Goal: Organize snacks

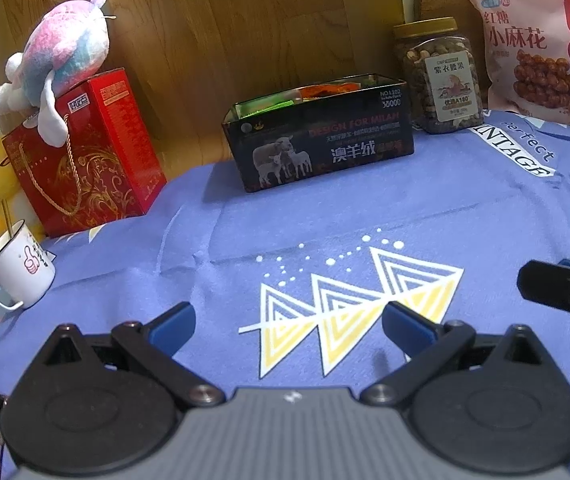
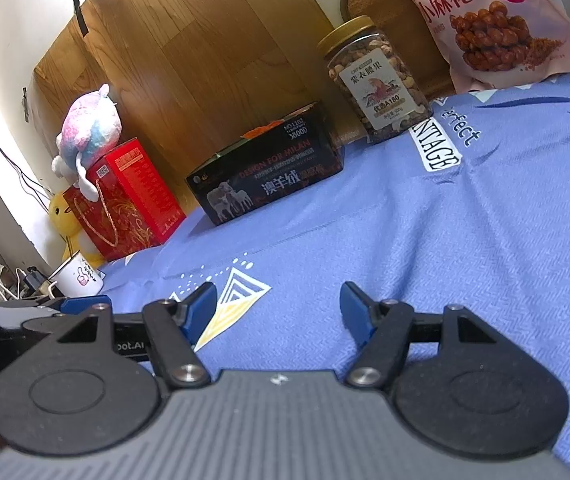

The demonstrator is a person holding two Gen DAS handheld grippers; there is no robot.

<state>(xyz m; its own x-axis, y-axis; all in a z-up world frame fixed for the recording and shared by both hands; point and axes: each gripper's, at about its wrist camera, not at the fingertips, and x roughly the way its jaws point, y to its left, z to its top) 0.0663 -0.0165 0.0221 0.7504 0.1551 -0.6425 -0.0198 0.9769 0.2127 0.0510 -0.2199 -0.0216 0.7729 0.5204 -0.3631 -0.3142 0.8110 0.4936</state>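
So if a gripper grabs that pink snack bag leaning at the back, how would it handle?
The pink plastic snack bag would probably be floppy: its film looks creased and puffed. It likely crinkles and slips between the pads, and the twisted pastries pictured suggest brittle contents. It stands propped beside the clear gold-lidded nut jar, so a push may topple it.

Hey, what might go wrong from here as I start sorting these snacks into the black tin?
1. The pink snack bag leans upright right beside the nut jar; pulling one may topple the other.
2. The black tin already holds packets, so the jar probably won't fit.
3. The blue cloth is creased; sliding items could bunch it.

Both tools, left and right, are open and empty.
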